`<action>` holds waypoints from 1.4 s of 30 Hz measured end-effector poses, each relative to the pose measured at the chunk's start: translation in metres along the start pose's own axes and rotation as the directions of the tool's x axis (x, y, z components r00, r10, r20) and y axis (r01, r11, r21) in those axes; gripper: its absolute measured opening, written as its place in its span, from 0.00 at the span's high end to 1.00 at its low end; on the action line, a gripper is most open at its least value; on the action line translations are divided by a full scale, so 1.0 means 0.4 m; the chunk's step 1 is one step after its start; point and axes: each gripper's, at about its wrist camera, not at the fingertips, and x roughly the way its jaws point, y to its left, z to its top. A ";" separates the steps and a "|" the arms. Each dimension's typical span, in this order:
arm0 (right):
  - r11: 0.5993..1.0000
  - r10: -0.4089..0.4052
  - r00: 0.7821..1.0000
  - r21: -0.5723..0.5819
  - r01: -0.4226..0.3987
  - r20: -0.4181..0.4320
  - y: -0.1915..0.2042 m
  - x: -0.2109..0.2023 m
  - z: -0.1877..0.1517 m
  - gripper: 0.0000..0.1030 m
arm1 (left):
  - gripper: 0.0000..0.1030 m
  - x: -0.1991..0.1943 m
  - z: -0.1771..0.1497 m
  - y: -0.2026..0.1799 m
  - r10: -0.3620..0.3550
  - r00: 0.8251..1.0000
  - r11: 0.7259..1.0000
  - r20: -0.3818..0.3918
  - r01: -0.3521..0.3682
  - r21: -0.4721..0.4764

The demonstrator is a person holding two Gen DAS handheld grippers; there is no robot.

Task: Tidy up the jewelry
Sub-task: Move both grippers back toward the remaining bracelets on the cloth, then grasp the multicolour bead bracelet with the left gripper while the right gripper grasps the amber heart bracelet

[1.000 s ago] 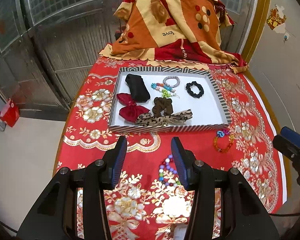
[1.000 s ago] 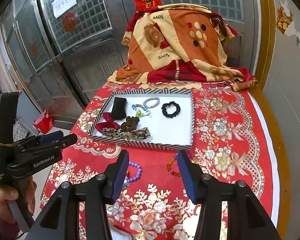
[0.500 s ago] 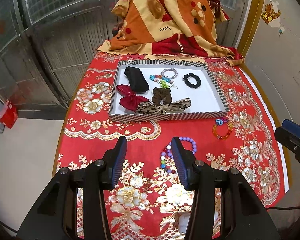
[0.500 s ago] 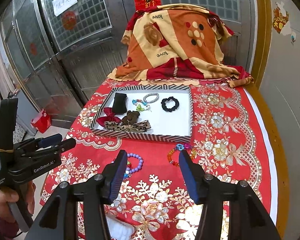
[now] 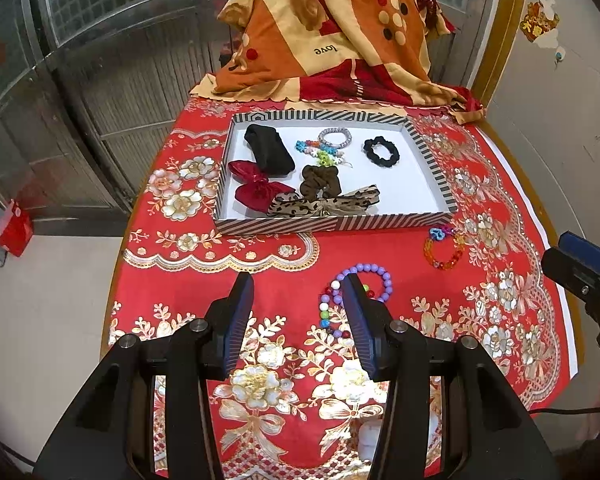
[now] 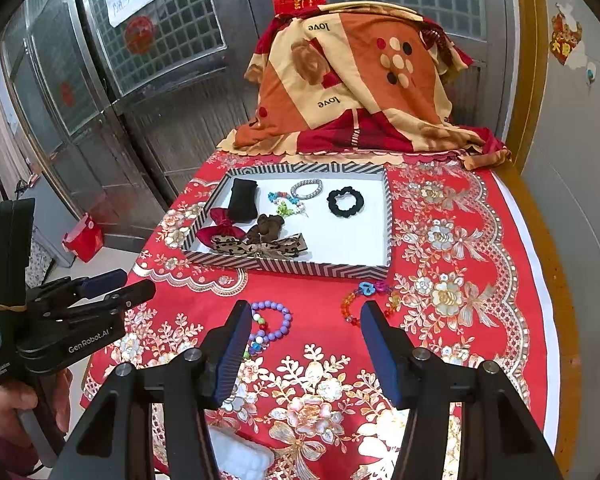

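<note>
Purple bead bracelet (image 5: 370, 280) lies on the red tablecloth (image 5: 284, 276) just outside the striped tray's (image 5: 340, 222) near edge; left gripper (image 5: 298, 316) and right gripper (image 6: 302, 344) hover over the cloth, both wide and empty.

An orange patterned blanket (image 5: 332, 36) heaps behind a red bag (image 6: 84, 237).

A table covered by a red cloth with gold flowers (image 5: 188, 200) carries a striped tray (image 5: 340, 222) near its middle, a folded orange blanket (image 5: 332, 40) at the far end, a purple bead bracelet (image 5: 374, 276) and an orange bead bracelet (image 5: 444, 250) lying apart in front of the tray
</note>
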 end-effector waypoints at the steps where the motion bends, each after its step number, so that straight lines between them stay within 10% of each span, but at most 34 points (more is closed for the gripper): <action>1: 1.000 0.000 1.000 0.001 0.000 -0.002 -0.001 0.001 -0.001 0.47 | 0.56 0.001 0.000 -0.001 0.000 1.000 1.000 -0.001 0.000 0.002; 42: 0.993 -0.032 0.979 0.105 0.054 -0.201 -0.219 0.318 -0.047 0.47 | 0.56 0.299 -0.070 0.033 -0.051 0.951 0.996 -0.304 0.025 -0.090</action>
